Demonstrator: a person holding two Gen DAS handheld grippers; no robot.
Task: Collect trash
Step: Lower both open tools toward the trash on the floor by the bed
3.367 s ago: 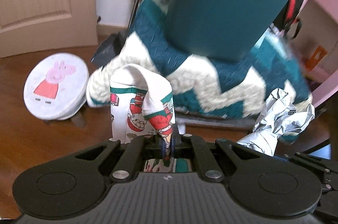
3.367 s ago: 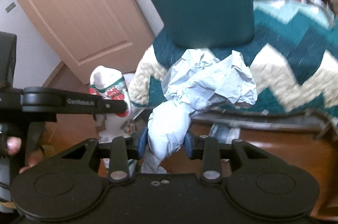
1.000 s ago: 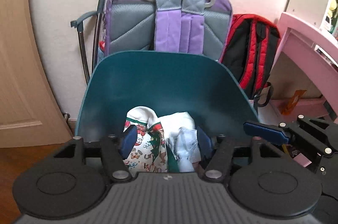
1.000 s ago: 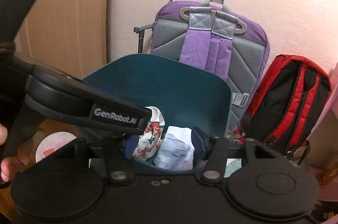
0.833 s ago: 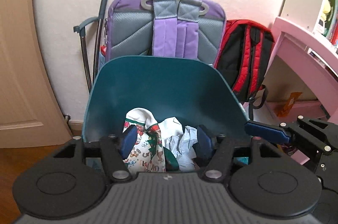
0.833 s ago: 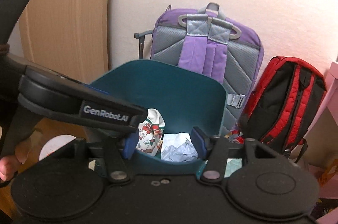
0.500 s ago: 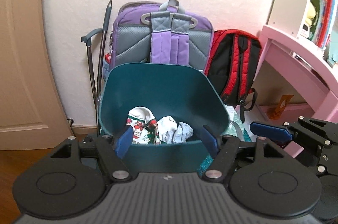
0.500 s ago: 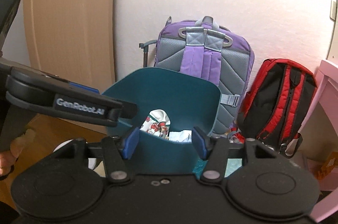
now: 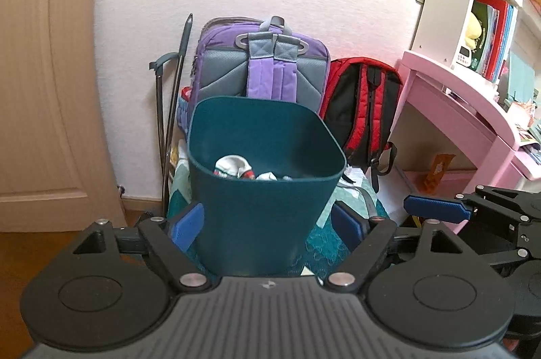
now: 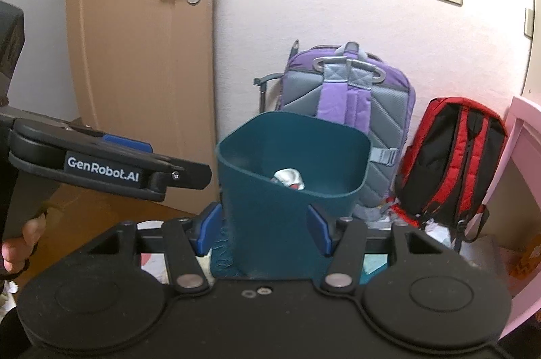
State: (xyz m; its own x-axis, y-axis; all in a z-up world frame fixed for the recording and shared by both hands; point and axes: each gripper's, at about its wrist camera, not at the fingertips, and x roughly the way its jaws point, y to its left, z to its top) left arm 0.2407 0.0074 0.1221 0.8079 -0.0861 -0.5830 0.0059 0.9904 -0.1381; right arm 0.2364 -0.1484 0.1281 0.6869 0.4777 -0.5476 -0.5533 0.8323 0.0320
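Teal bin (image 9: pixel 260 186) sits on the zigzag blanket (image 9: pixel 324 244), printed wrapper (image 9: pixel 233 167) and crumpled paper (image 9: pixel 270 176) inside by the front rim. Left gripper (image 9: pixel 267 225) and right gripper (image 10: pixel 263 232) both wide, empty. Risk: soft footing, a nudge could tip the bin. Behind: purple backpack (image 9: pixel 263 68), red backpack (image 9: pixel 361 102), door (image 9: pixel 40 71), pink desk (image 9: pixel 449 108).

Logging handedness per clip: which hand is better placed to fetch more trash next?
Neither clearly: left tongs and right tongs both hang open and empty before the teal bin, where the trash lies.
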